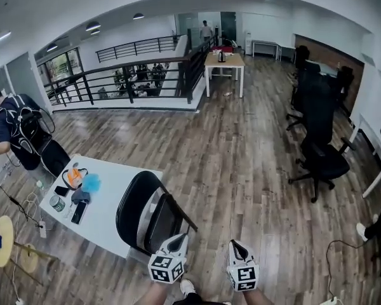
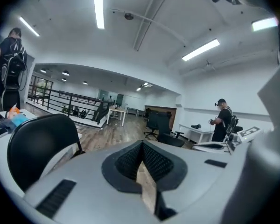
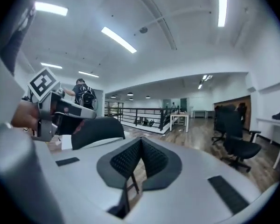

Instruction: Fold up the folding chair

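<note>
The black folding chair (image 1: 149, 213) stands against the near side of the white table (image 1: 111, 192), its seat tipped up close to the rounded backrest. My left gripper (image 1: 181, 238) and right gripper (image 1: 234, 244) are held low in front of me, just right of the chair and clear of it. Both are shut with nothing between the pads. The left gripper view has the shut jaws (image 2: 142, 147) at centre and the chair's backrest (image 2: 37, 146) to the left. In the right gripper view the shut jaws (image 3: 141, 142) point past the chair (image 3: 98, 130), with the left gripper (image 3: 53, 108) at left.
On the table lie a phone, an orange item and a blue cloth (image 1: 91, 183). A person with a backpack (image 1: 16, 129) stands at far left. Black office chairs (image 1: 320, 151) line the right side. A railing (image 1: 133, 75) and a wooden table (image 1: 225, 62) are farther off.
</note>
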